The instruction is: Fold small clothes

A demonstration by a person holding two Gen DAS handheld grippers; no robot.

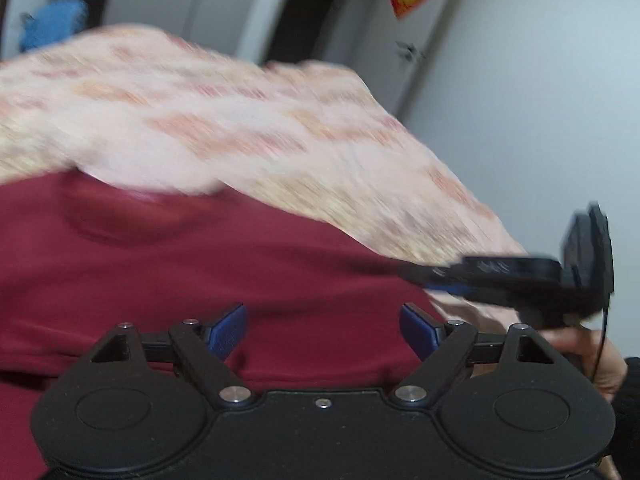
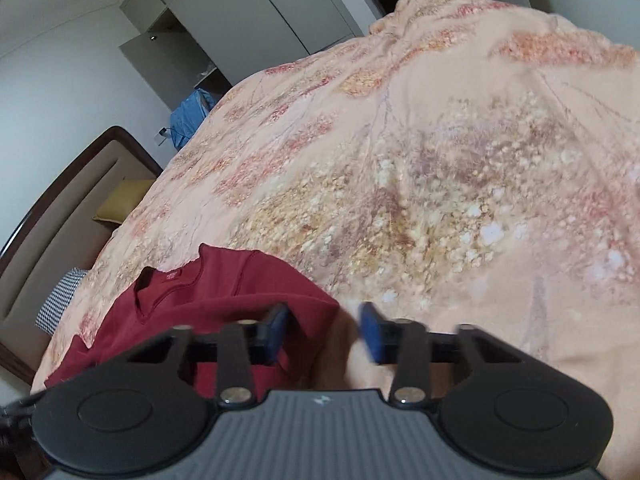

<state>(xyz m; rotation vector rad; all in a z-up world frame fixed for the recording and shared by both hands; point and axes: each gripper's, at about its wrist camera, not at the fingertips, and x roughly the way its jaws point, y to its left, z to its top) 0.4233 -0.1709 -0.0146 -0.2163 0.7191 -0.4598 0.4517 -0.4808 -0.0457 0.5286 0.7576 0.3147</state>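
Two grippers hang over a dark red shirt (image 2: pixel 224 300) that lies flat on a bed with a flowery peach cover (image 2: pixel 440 140). The shirt is near the bed's close edge, with its neck opening turned toward the headboard (image 2: pixel 60 208).

The left gripper (image 1: pixel 322 330) has its blue pads spread wide, with only red cloth below them and nothing pinched. The right gripper (image 2: pixel 326 334) has its blue pads apart too, by a smaller gap. Its left pad sits over the shirt's edge, but it grips nothing.

I think a fold has been let go, or the next one is about to start. The next move calls for each gripper to pinch an edge of the shirt.

Only the right wrist view shows the neck, the headboard and a yellow pillow (image 2: pixel 124 200). Only the left wrist view, which is blurry, shows the right gripper from outside and the hand (image 1: pixel 592 360) that holds it.
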